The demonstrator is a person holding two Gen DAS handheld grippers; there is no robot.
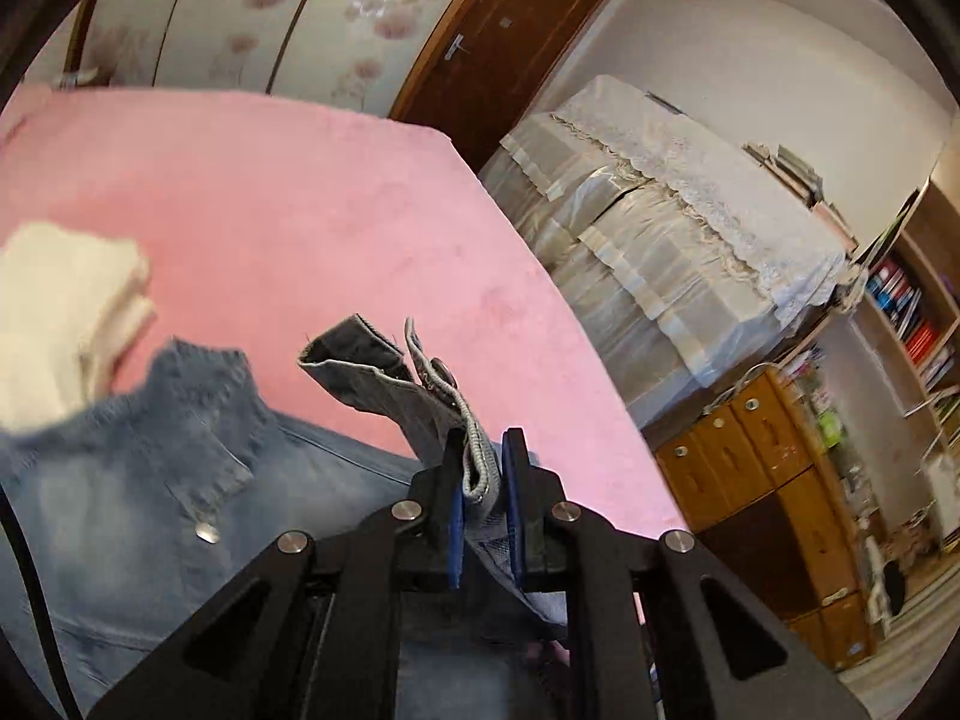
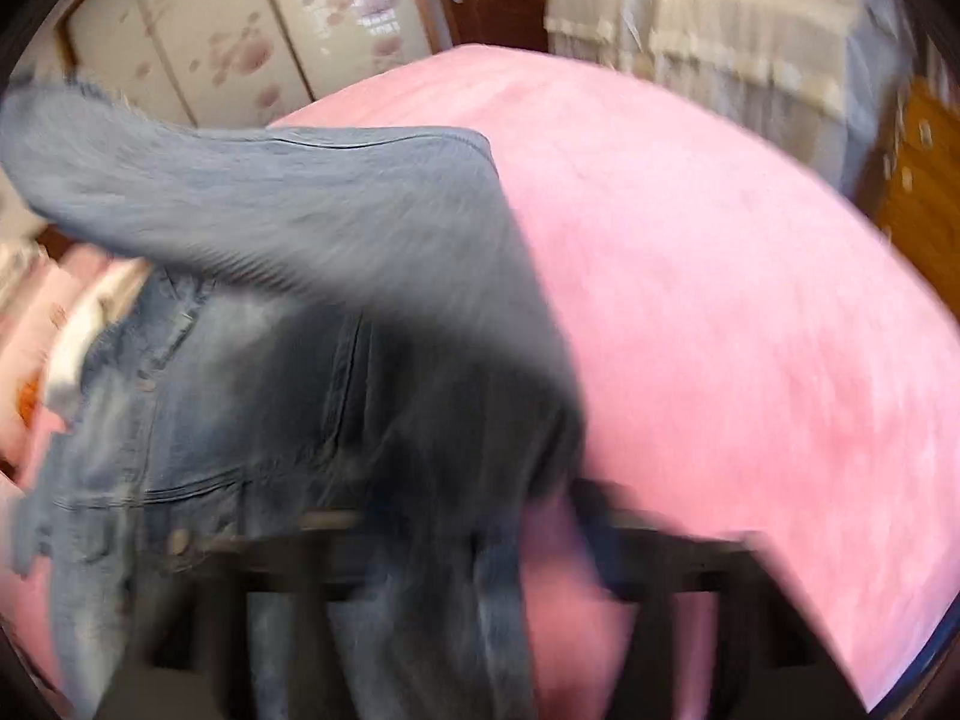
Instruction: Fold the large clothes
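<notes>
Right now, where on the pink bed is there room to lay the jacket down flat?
The pink bedspread is bare from the denim jacket out to its far edge by the wardrobe and door. It is crowded at the left, where the folded white garment lies beside the jacket's collar.

Soft daylight, fisheye-bent dark edges; left wrist view sharp, right wrist view heavily motion-blurred.

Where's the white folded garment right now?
In the left wrist view, the white folded garment lies at the left edge on the pink bedspread, just beyond the denim jacket.
</notes>
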